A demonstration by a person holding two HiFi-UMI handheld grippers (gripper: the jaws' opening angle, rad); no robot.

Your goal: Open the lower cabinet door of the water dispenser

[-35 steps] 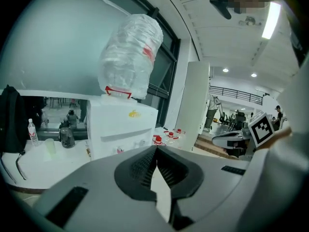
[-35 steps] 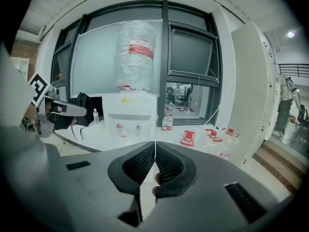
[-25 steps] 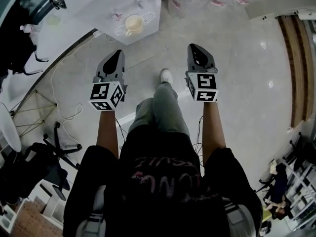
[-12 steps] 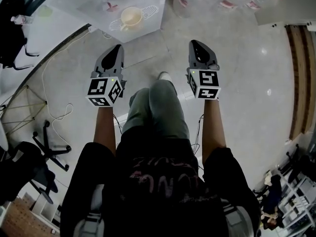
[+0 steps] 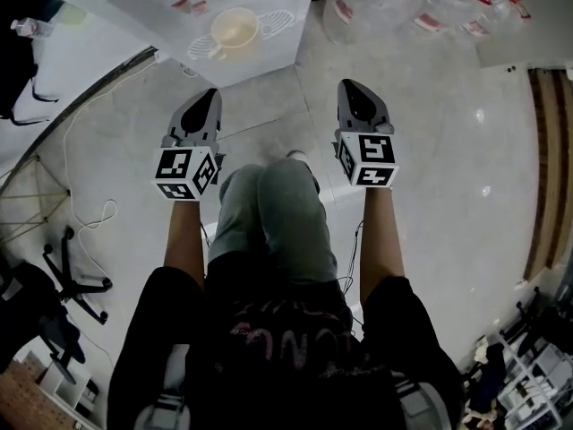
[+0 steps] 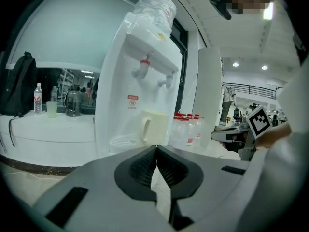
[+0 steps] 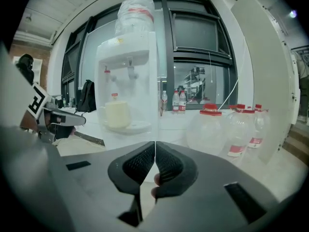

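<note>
Both grippers have sunk toward the floor in the past second, the person's knee rising to all but hide the shoe as the crouch deepens; the left gripper and right gripper hang side by side, each with its jaws pressed together on nothing. The water dispenser stands straight ahead of the left jaws and ahead, a little left, of the right jaws, well apart from both; its lower cabinet door lies below and beyond the jaw tips, behind the gripper bodies, so whether it is shut cannot be told. The task looks barely begun; nothing is touched, and the reach, the grasp and the pull all remain. Counted: one dispenser; one inverted bottle on top; two taps; one cup on the drip tray just above the left jaws; at least three red-capped jugs right of the right jaws.
</note>
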